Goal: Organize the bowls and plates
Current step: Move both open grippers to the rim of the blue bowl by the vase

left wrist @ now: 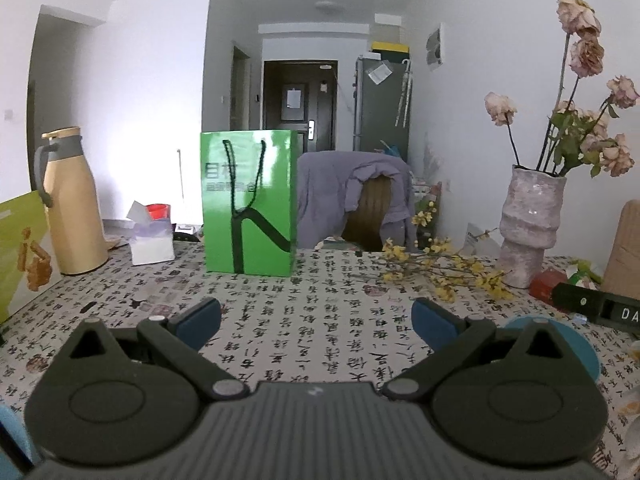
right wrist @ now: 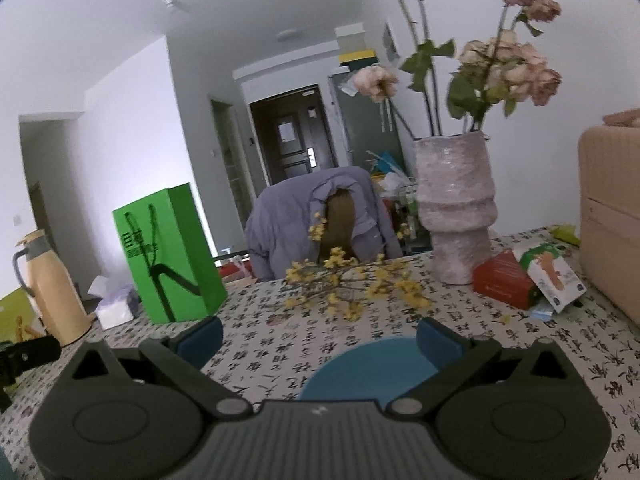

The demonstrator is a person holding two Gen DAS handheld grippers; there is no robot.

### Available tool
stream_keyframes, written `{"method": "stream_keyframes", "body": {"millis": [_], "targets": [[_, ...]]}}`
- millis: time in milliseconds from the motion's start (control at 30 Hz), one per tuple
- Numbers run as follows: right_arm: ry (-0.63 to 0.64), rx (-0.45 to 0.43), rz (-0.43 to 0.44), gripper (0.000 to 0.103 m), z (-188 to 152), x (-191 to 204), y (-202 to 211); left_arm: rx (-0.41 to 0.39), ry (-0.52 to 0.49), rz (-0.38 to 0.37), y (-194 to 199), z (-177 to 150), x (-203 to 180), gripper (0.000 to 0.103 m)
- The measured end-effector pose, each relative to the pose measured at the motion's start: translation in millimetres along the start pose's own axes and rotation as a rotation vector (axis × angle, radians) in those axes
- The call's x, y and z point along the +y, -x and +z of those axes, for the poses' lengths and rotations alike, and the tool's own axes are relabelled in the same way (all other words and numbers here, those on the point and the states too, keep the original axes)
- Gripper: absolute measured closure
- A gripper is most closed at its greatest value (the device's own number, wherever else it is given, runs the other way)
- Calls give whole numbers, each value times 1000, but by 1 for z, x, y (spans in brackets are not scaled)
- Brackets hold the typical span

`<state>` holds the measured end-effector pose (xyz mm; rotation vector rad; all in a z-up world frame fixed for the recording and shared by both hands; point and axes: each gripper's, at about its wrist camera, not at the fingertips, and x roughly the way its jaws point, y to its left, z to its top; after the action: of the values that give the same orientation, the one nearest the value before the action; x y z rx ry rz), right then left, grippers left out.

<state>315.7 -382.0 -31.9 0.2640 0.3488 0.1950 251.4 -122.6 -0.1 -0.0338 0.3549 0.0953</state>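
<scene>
A blue plate (right wrist: 370, 372) lies on the patterned tablecloth just under my right gripper (right wrist: 320, 334), whose blue-padded fingers stand wide apart with nothing between them. Its right finger hangs over the plate's far right rim. In the left wrist view the same blue plate (left wrist: 580, 340) peeks out behind the right finger linkage. My left gripper (left wrist: 316, 316) is open above bare tablecloth, holding nothing. A pale dish edge (left wrist: 634, 404) shows at the far right border. No bowl is clearly visible.
A green paper bag (left wrist: 250, 202) stands at the table's far side, with a tan thermos (left wrist: 72, 204) and tissue box (left wrist: 152, 240) to its left. A vase of dried roses (right wrist: 456, 208), yellow flower sprigs (right wrist: 352, 284), a red box (right wrist: 502, 282) and a chair with a jacket (right wrist: 316, 220) lie ahead.
</scene>
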Motion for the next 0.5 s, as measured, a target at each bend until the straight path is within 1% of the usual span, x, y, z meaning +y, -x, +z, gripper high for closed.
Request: {"method": "stream_keyframes", "body": {"millis": [133, 333, 500], "targets": [[-20, -4, -15, 0, 0, -9, 1, 16, -35, -3, -10, 1, -8, 0], [-47, -3, -45, 0, 1, -22, -1, 50, -10, -46, -24, 12, -11, 0], [-58, 7, -92, 0, -1, -31, -7, 74, -37, -60, -33, 22, -22, 0]]}}
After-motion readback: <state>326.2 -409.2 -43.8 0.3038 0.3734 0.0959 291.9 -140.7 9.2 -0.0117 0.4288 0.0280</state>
